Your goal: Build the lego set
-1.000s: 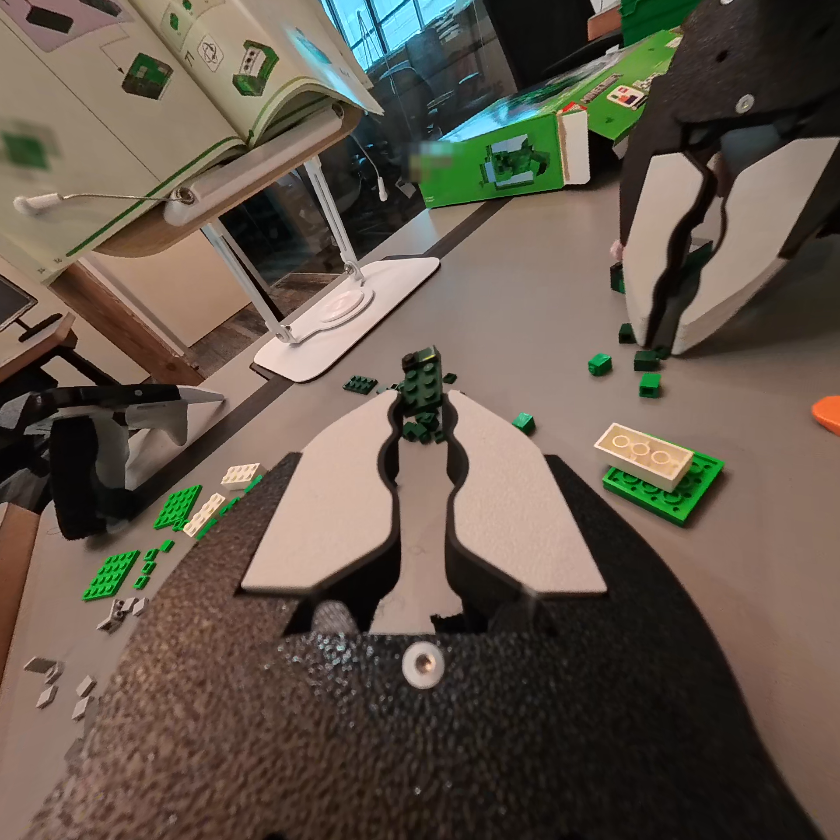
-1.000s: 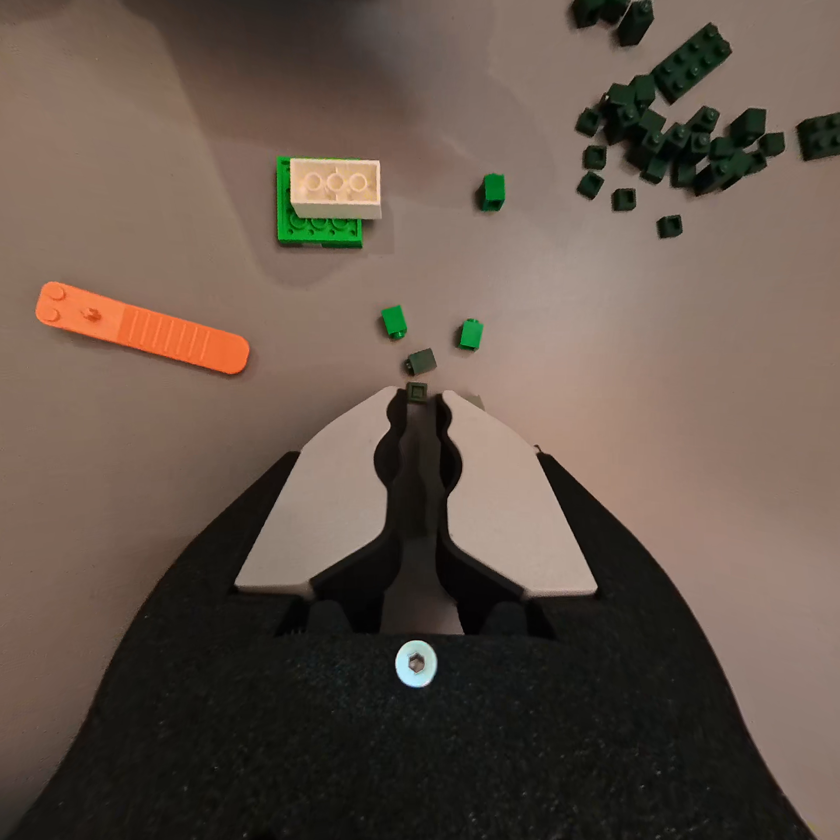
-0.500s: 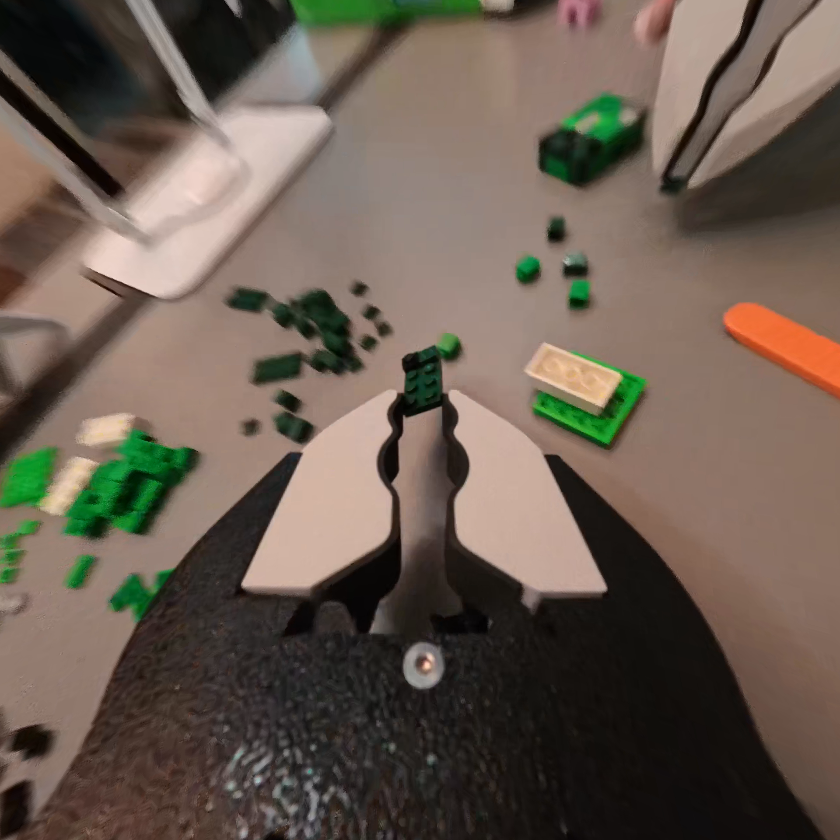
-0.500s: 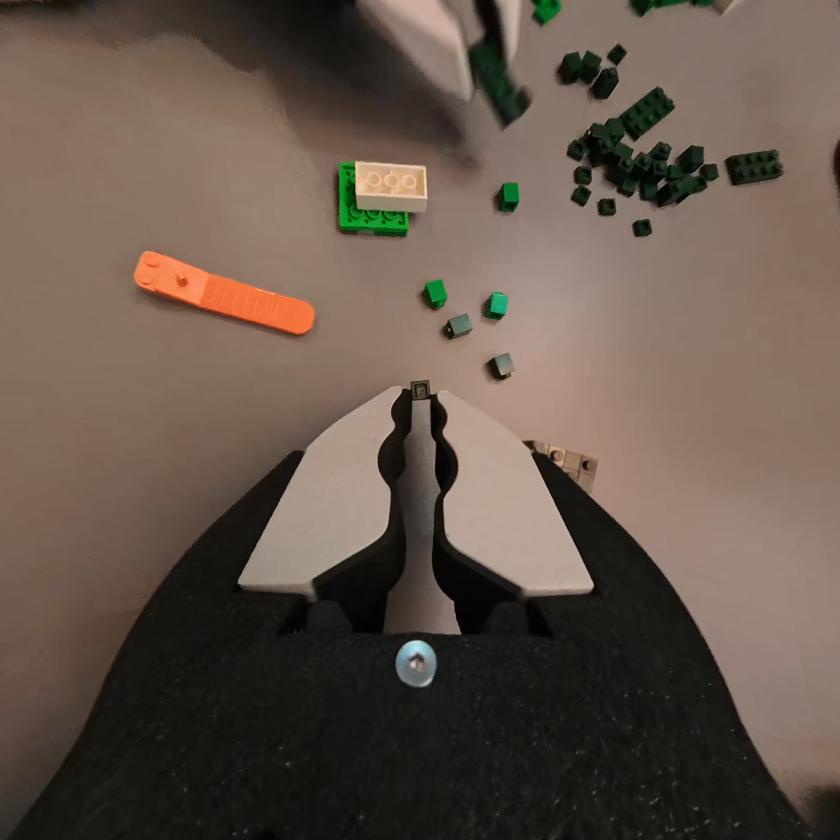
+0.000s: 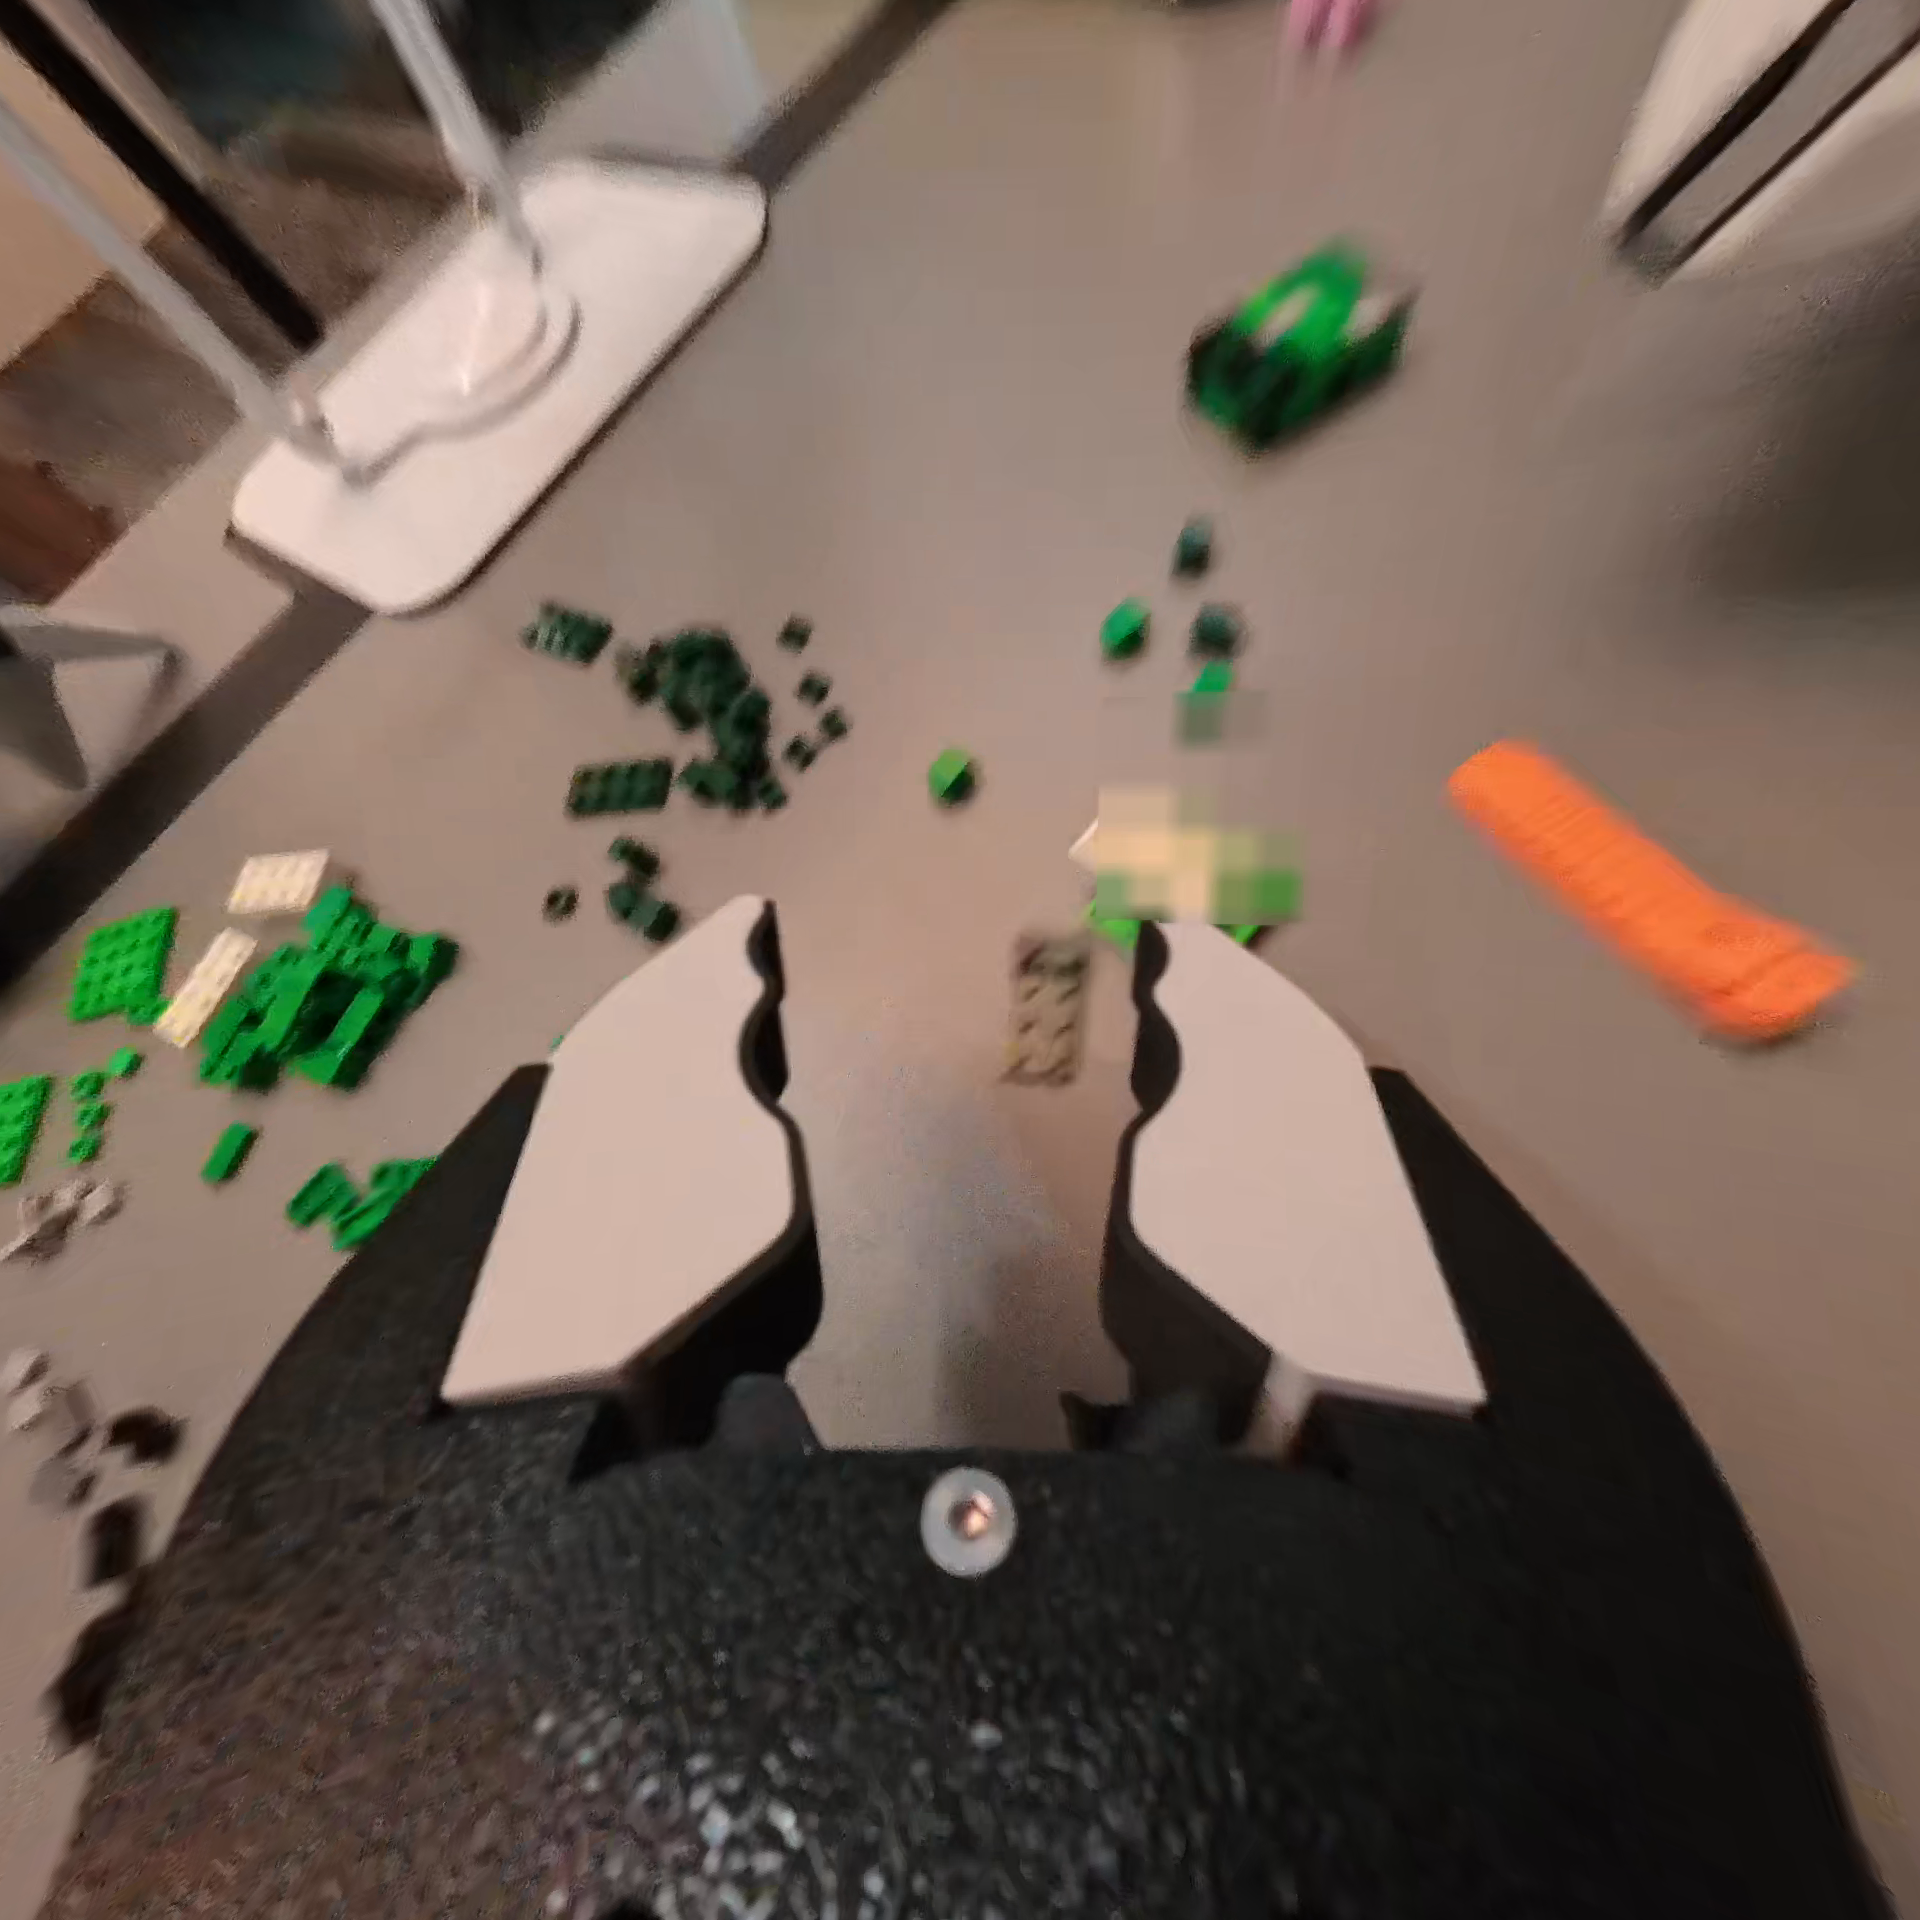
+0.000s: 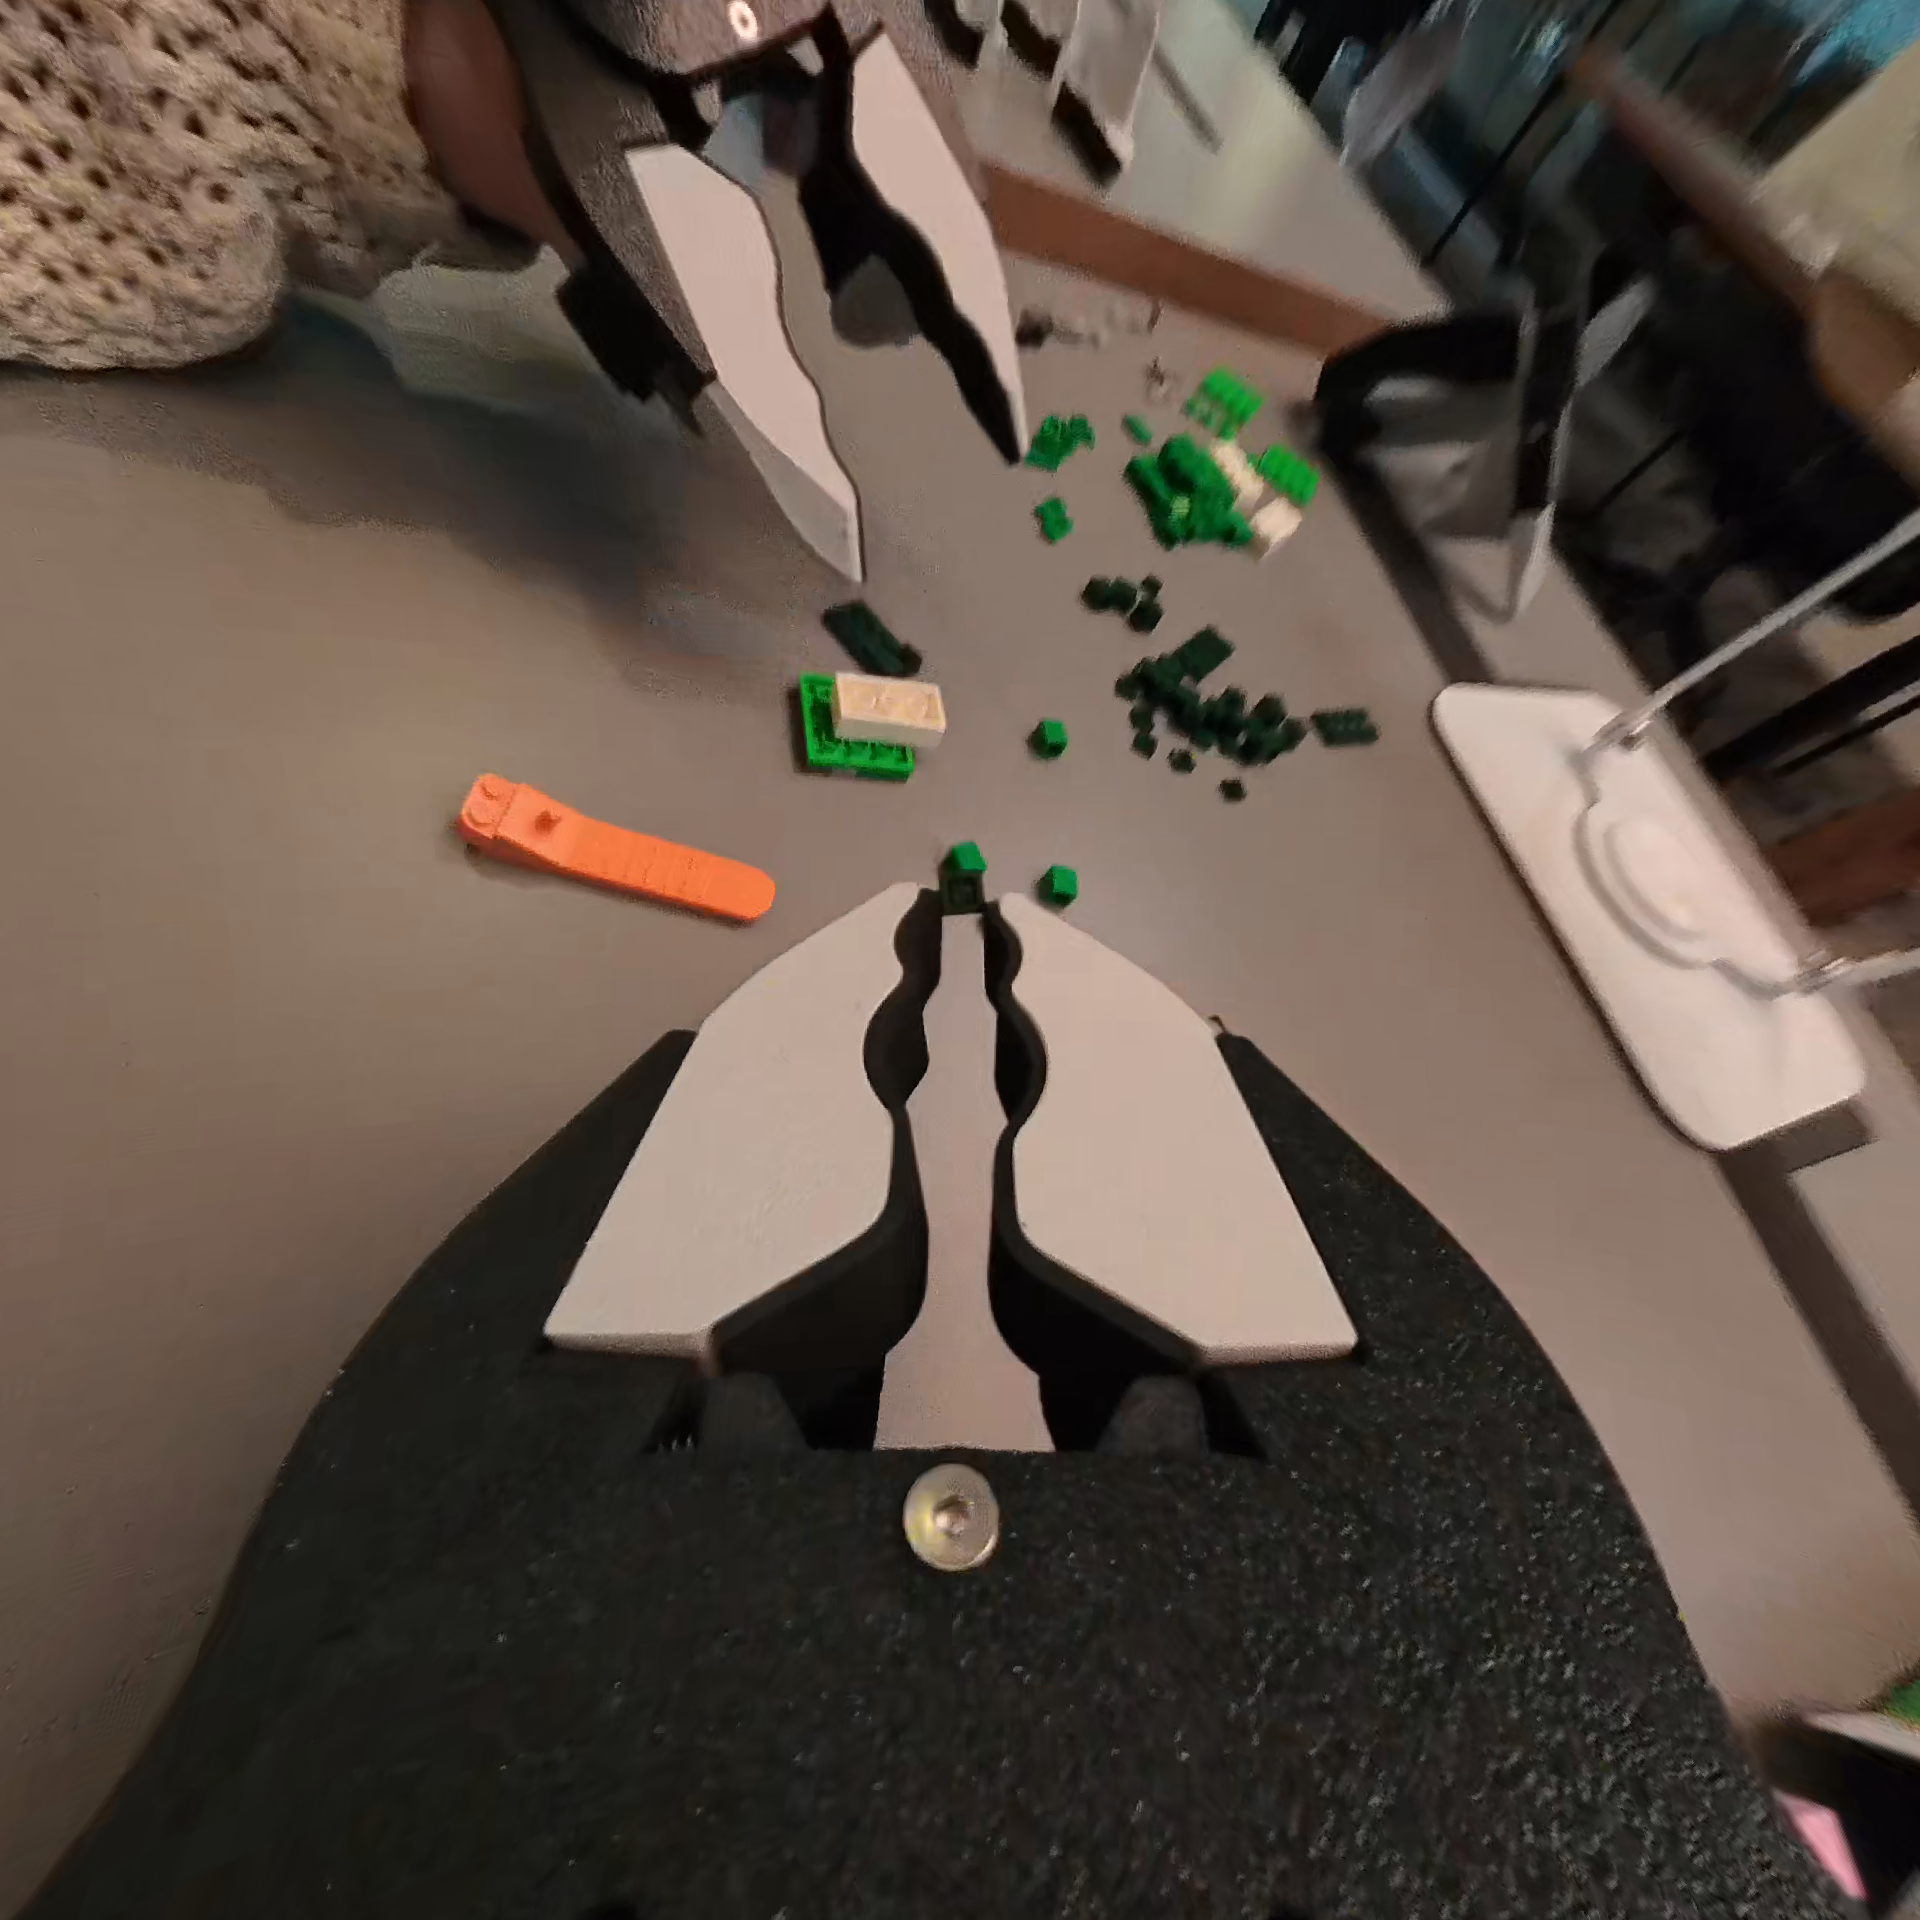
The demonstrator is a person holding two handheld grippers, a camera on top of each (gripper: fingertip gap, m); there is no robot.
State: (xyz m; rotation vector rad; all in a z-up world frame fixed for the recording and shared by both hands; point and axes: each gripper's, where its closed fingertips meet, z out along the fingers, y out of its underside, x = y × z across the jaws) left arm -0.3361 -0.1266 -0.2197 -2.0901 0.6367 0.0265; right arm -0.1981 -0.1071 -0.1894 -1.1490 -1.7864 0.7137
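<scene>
My left gripper point(image 5: 954, 925) is open and empty; it also shows at the top of the right wrist view point(image 6: 932, 504), hanging over the table. A dark green plate point(image 6: 871, 636) lies on the table just under it, and appears blurred between its fingers in the left wrist view point(image 5: 1049, 1008). My right gripper point(image 6: 961, 899) is shut on a small dark green brick point(image 6: 961, 891) and held above the table. A white brick on a bright green plate point(image 6: 883, 717) sits next to the dark plate.
An orange brick separator point(image 6: 613, 862) lies to the left. A pile of dark green pieces point(image 6: 1205, 707) and a pile of bright green and white pieces point(image 6: 1205, 488) lie to the right. The white stand base point(image 6: 1642, 904) is at the table edge. A small green build point(image 5: 1299, 343) stands farther off.
My left gripper has opened and let go of the dark green plate, which now lies on the table. My right gripper has risen and tilted, still holding the small brick.
</scene>
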